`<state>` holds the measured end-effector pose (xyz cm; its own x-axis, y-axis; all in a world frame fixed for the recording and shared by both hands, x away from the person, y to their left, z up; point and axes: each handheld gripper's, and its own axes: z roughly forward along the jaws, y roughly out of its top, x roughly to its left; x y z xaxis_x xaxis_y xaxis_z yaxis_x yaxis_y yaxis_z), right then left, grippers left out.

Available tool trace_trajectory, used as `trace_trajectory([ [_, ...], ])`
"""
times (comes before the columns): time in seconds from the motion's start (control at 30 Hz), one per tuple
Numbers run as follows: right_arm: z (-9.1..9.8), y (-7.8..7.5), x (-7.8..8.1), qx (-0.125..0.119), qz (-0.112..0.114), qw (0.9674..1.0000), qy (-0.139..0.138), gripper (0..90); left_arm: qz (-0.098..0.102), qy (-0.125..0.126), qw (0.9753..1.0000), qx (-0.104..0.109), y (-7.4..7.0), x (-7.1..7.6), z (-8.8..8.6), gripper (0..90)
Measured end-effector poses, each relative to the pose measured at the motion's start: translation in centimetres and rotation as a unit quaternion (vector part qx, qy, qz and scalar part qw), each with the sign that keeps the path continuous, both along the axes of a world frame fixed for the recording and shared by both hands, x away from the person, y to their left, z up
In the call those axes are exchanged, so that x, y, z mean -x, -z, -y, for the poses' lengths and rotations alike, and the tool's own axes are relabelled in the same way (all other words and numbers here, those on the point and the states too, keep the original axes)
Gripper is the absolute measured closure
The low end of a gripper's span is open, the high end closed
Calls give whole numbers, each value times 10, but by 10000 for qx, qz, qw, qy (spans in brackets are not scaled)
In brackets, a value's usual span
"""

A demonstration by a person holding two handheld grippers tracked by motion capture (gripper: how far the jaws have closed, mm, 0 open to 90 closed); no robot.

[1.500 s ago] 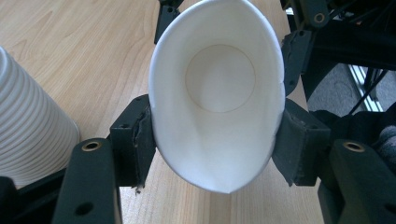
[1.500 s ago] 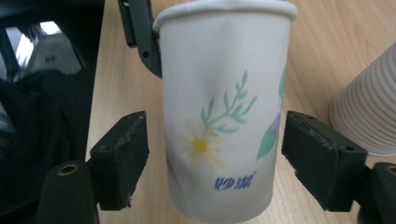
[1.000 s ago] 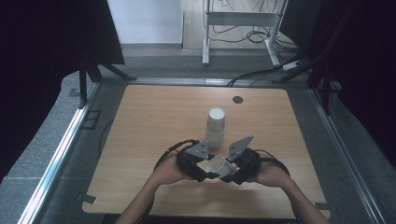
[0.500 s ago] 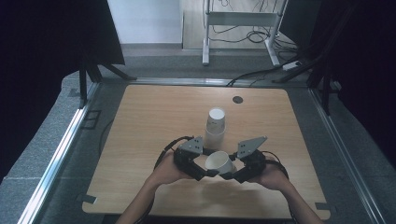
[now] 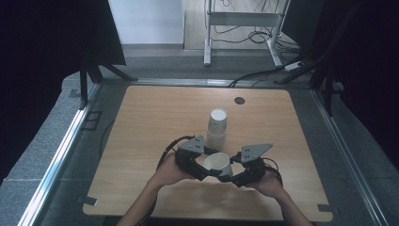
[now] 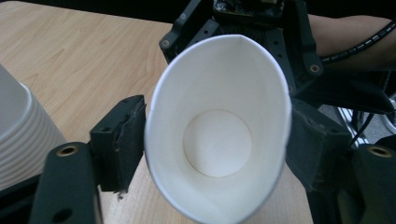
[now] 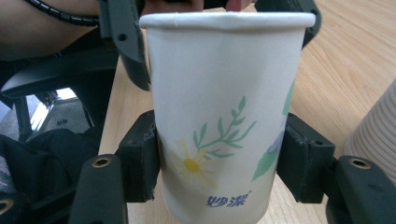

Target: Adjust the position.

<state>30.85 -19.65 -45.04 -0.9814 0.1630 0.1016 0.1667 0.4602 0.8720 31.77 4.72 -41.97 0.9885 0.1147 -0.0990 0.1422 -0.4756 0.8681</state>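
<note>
One paper cup (image 5: 217,164) is off the stack (image 5: 217,128), pinched upright in my right tongs (image 7: 219,165) above the bench (image 5: 141,122); left tongs (image 6: 215,154), just closing, bracket its rim, grip unclear; placing remains.

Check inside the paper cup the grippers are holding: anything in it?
The paper cup looks empty in the left gripper view: white walls and a bare round bottom. Its rim is squeezed oval. What lies under it is covered.

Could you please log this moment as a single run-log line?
right gripper: shut on paper cup | left gripper: jaws just closing, pads pinch cup mouth oval | stack of cups: upright behind on table
</note>
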Motion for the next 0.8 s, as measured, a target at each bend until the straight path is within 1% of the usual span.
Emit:
trace_trajectory([
  [0.07,-1,0,0,-28,-3,10000,11,374,21,34,10000,5,0,0,1,296],
  [0.23,-1,1,0,-50,-8,10000,8,375,41,29,10000,-4,0,1,1,321],
  [0.4,-2,1,0,3,59,10000,0,364,95,41,9999,-64,-1,2,1,339],
  [0.47,-2,1,0,3,42,10000,2,349,112,40,9999,-83,-2,2,1,341],
  [0.57,-3,1,0,43,1,10000,35,265,157,11,9997,-193,-4,2,1,342],
  [0.63,-2,1,0,96,12,9999,92,205,181,-18,9995,-254,-5,1,0,342],
  [0.8,3,3,-1,200,43,9995,220,181,236,-149,9983,-510,-8,0,-4,342],
])
